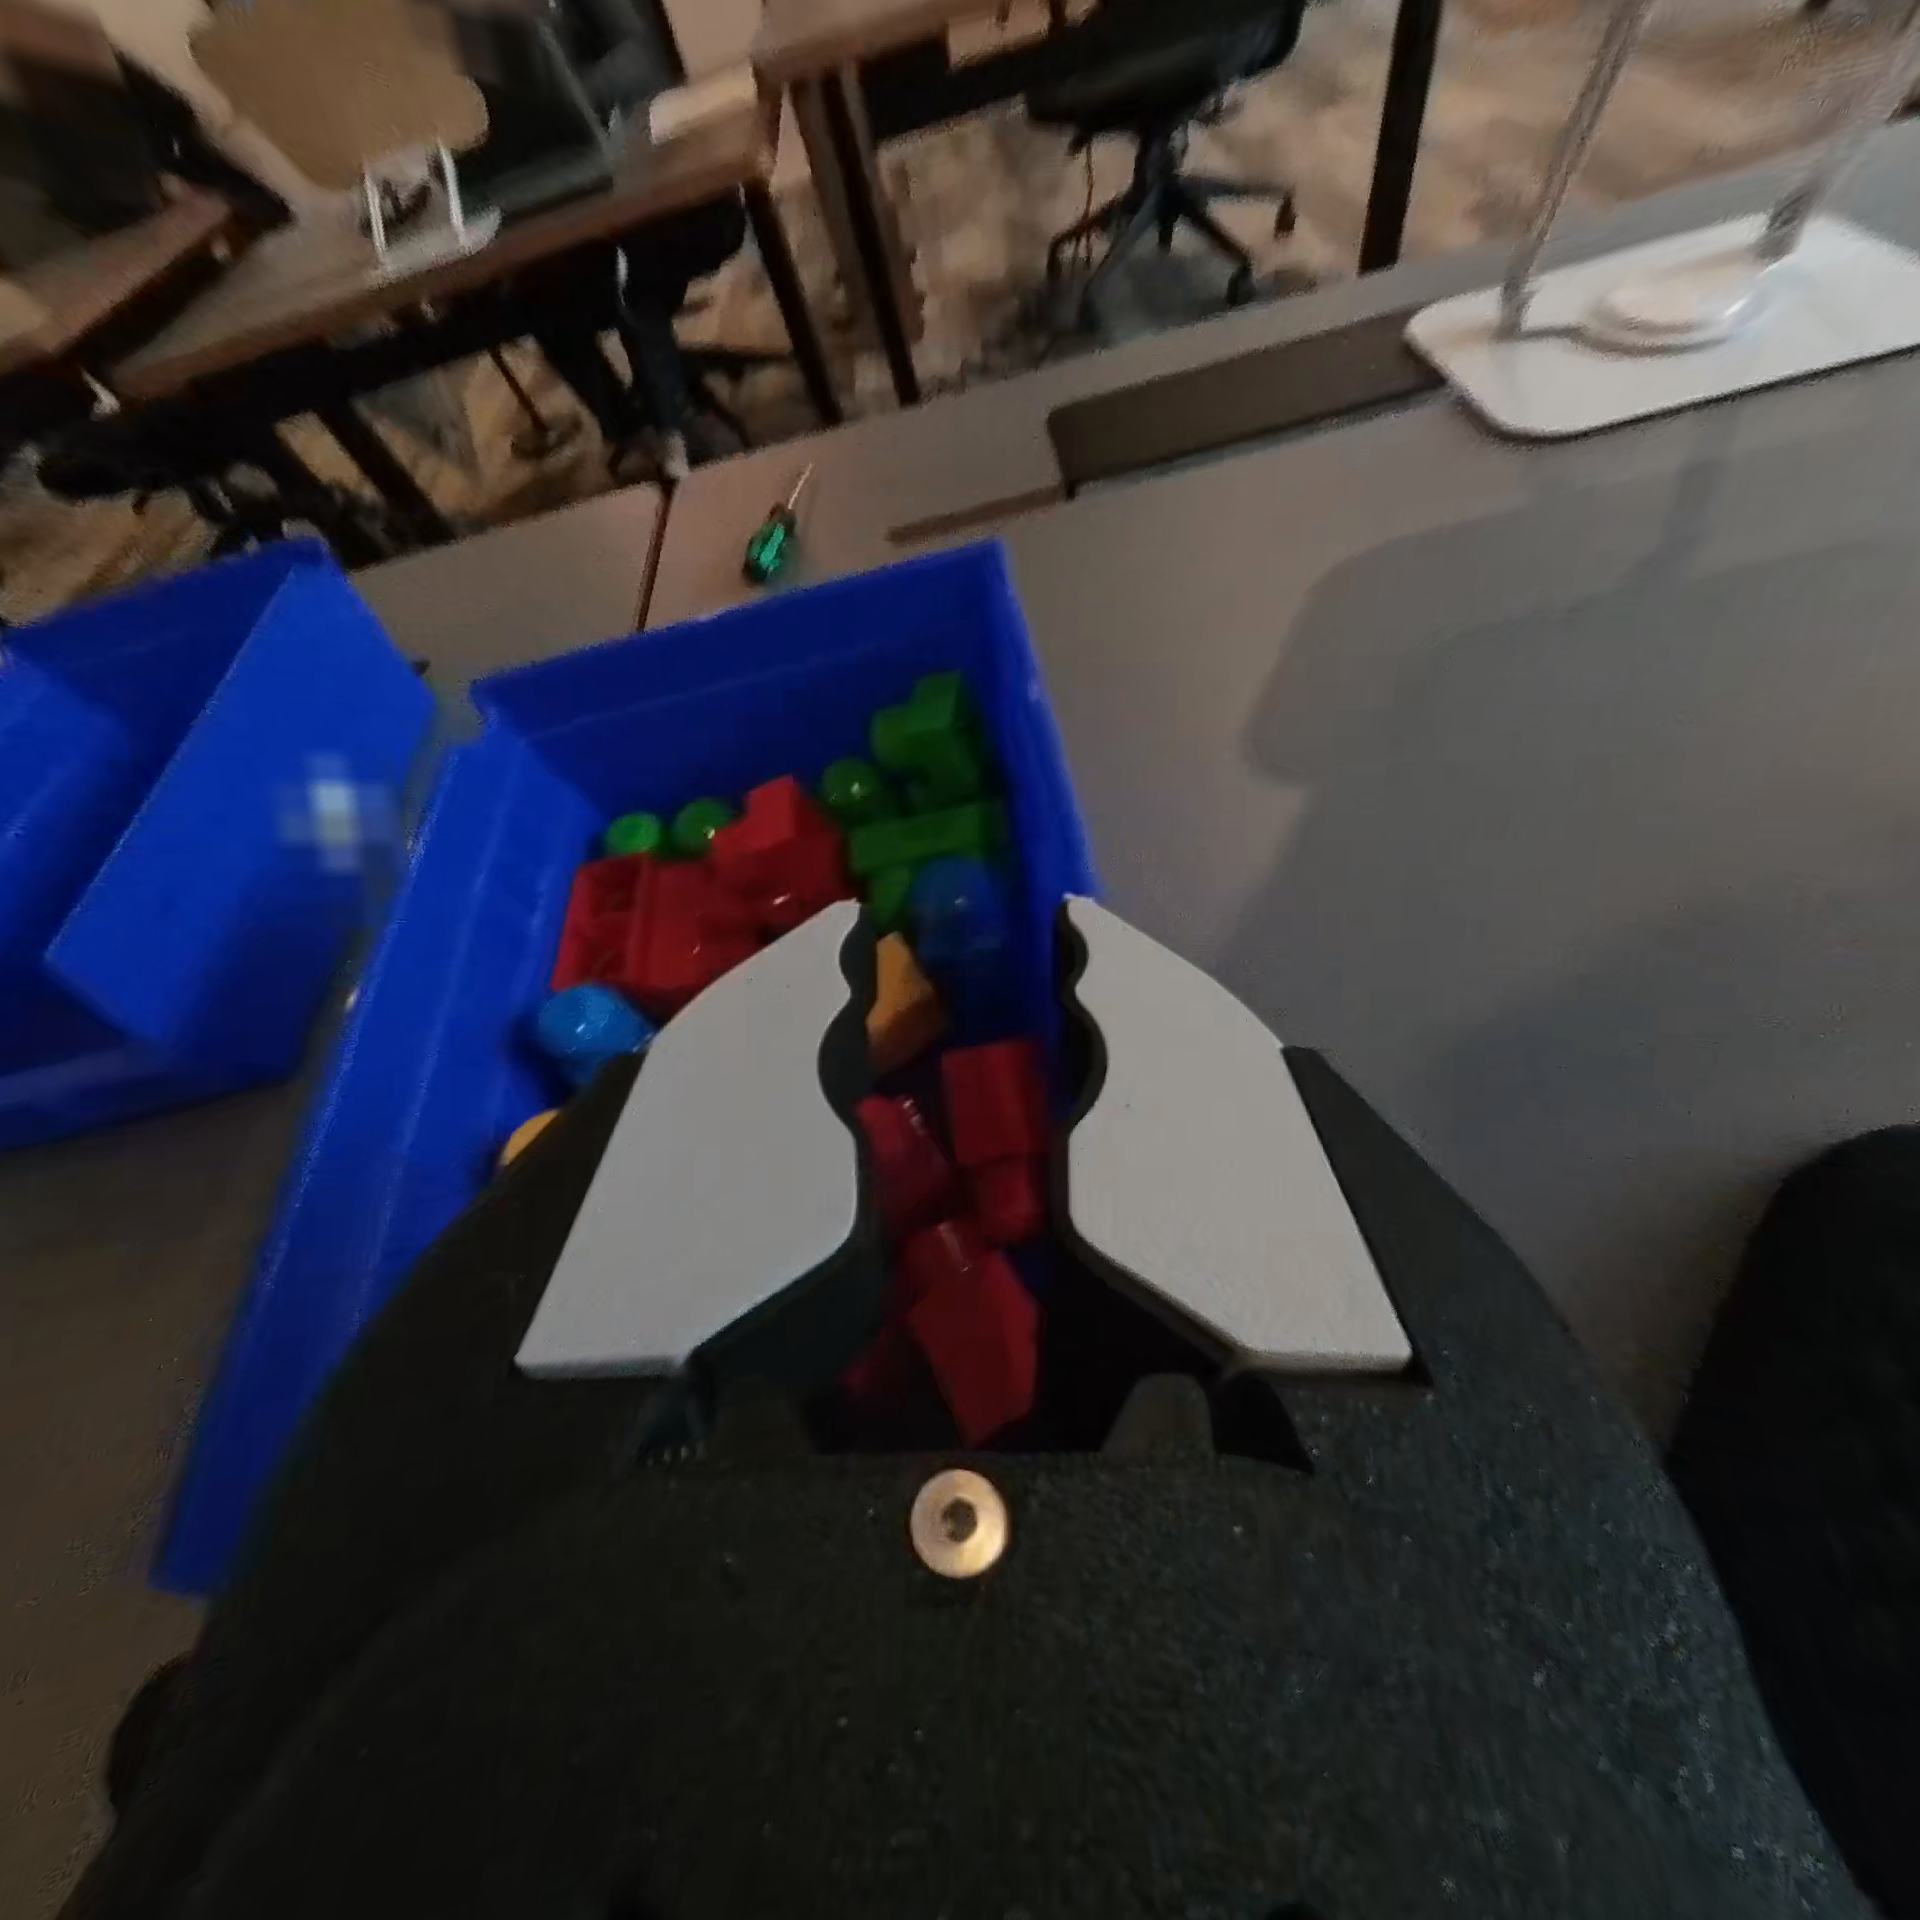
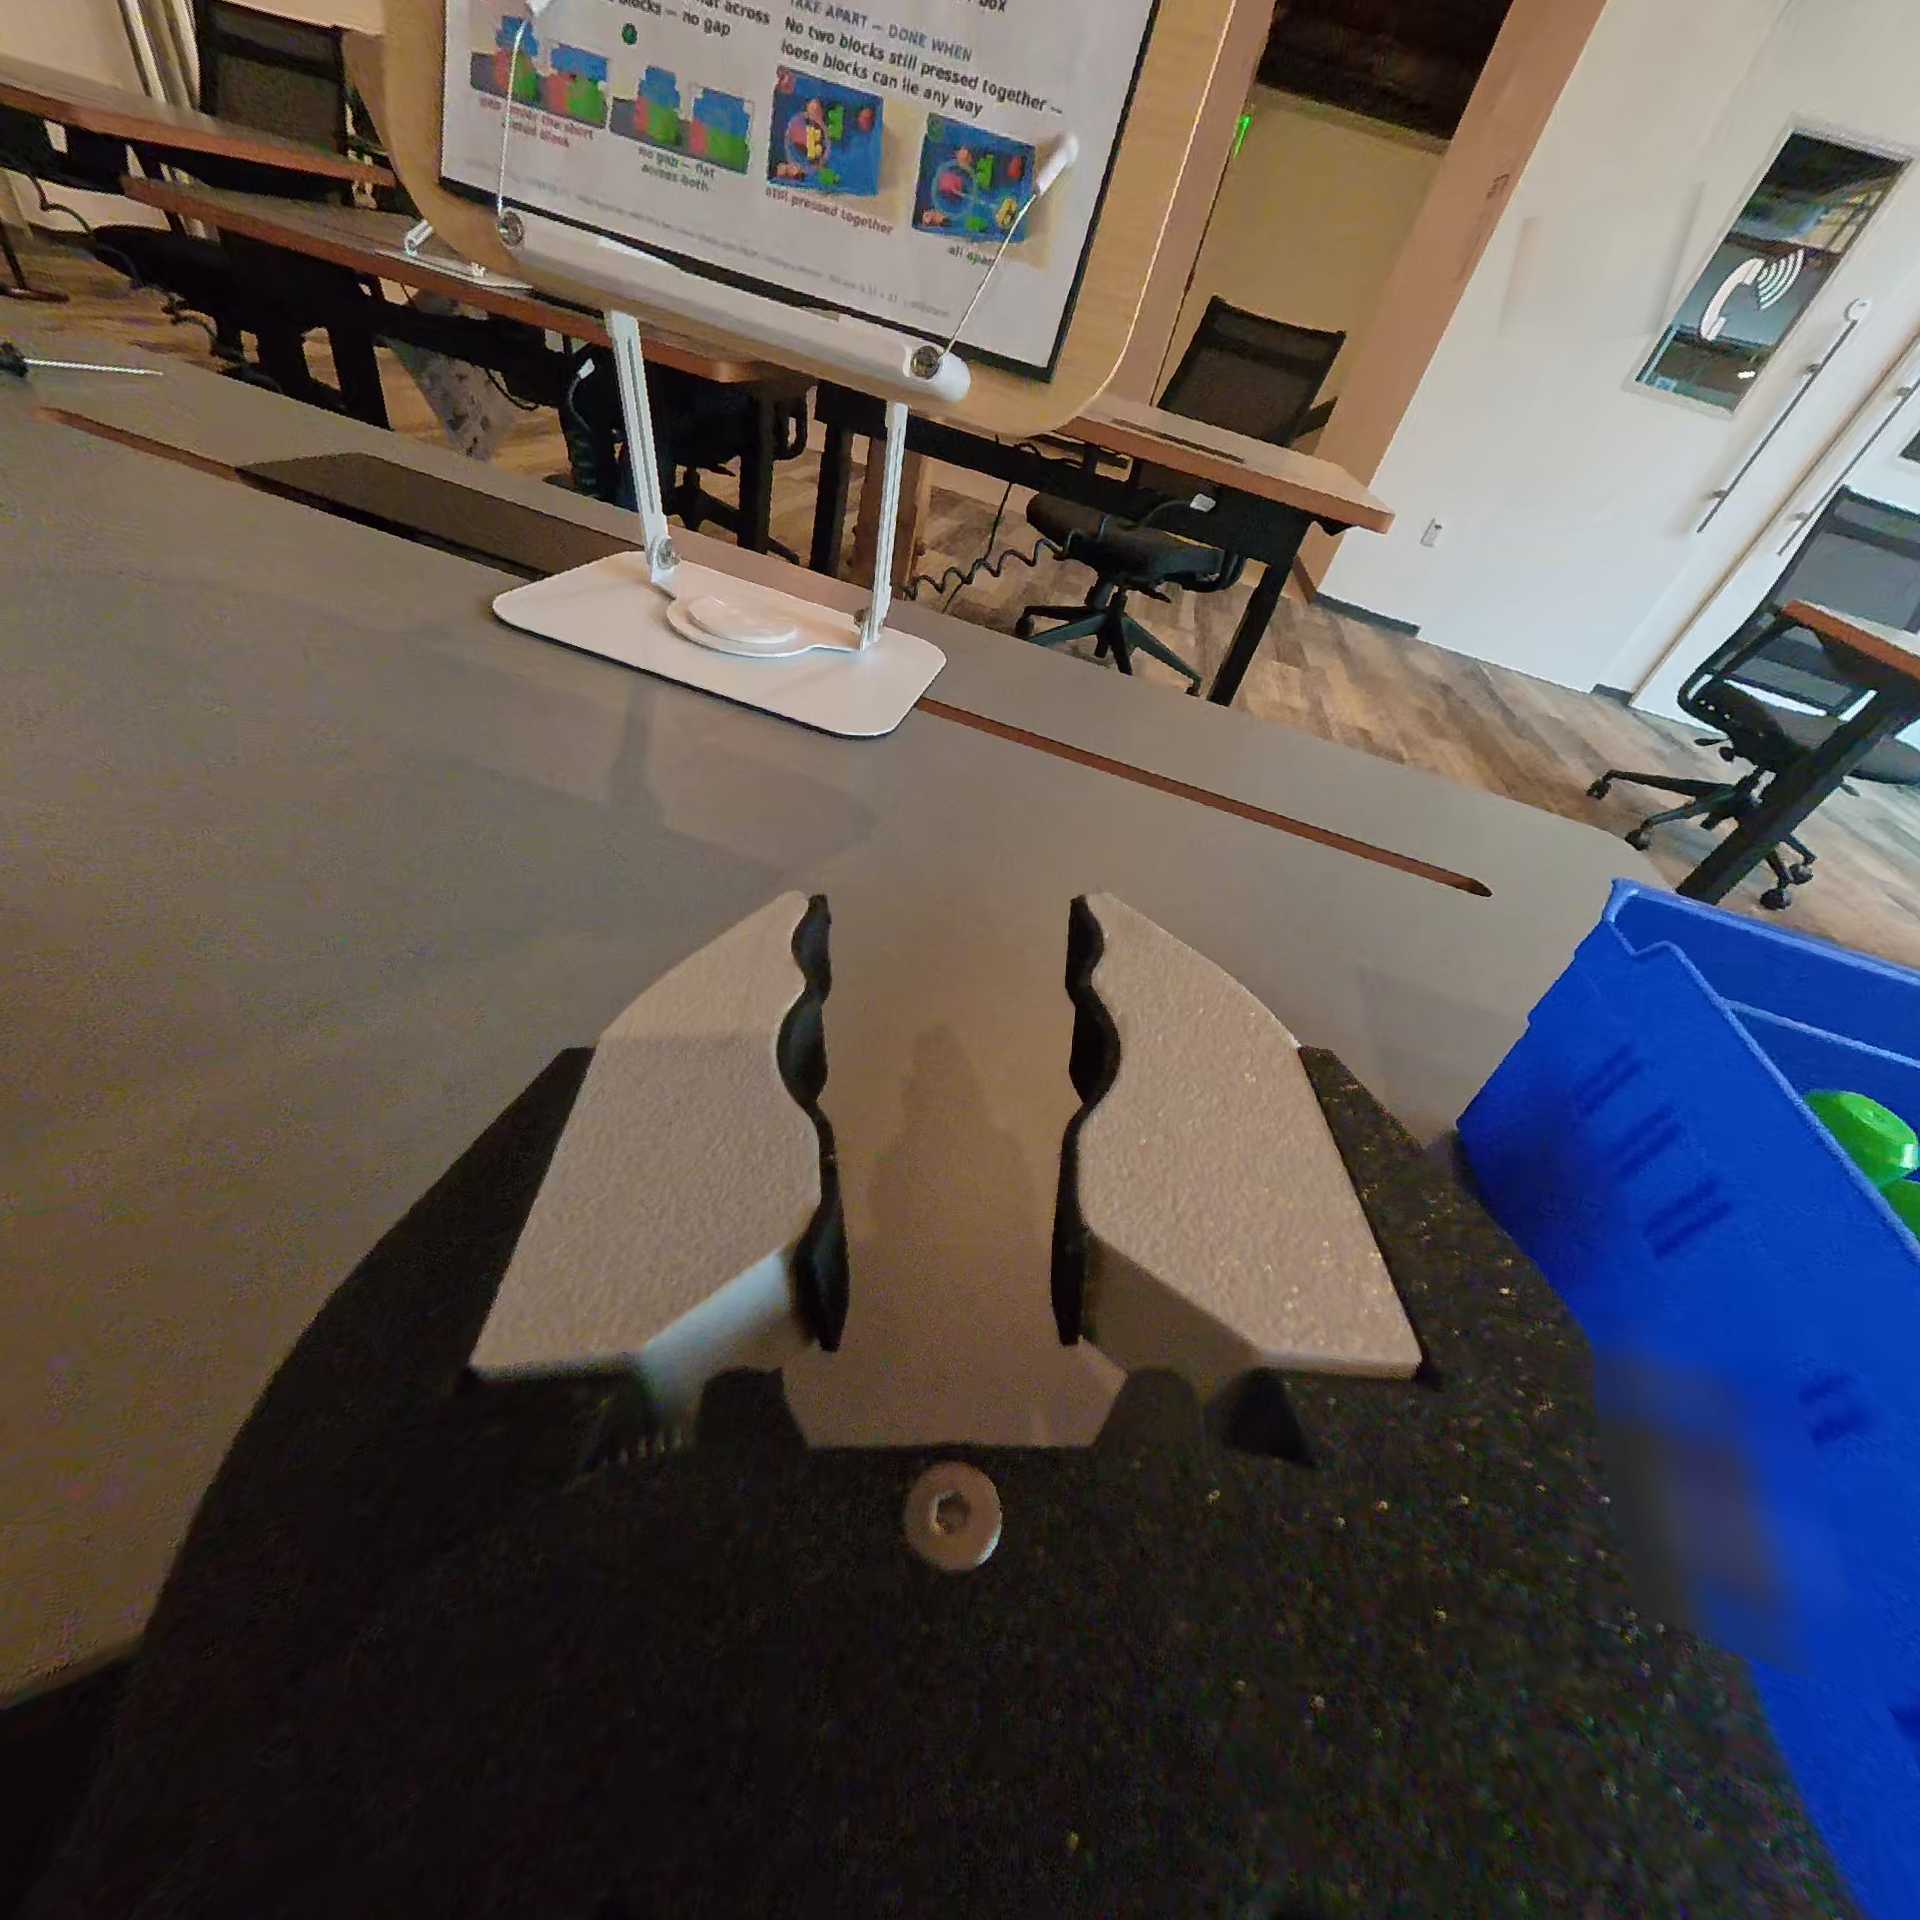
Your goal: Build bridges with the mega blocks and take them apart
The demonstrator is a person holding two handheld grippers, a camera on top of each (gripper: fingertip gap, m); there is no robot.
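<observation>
In the left wrist view a blue bin on the grey table holds loose mega blocks: red blocks, green blocks, blue blocks and an orange block. My left gripper hovers over the bin, open and empty, with more red blocks showing between its fingers. In the right wrist view my right gripper is open and empty over the bare grey table. A blue bin with a green block stands at its right.
A second blue bin stands left of the first. A green-handled screwdriver lies behind the bin. A white stand holding an instruction board sits at the table's far edge. Desks and office chairs stand beyond. A dark object is at the right. The gap from one gripper's tips to the other's is roughly 60 cm.
</observation>
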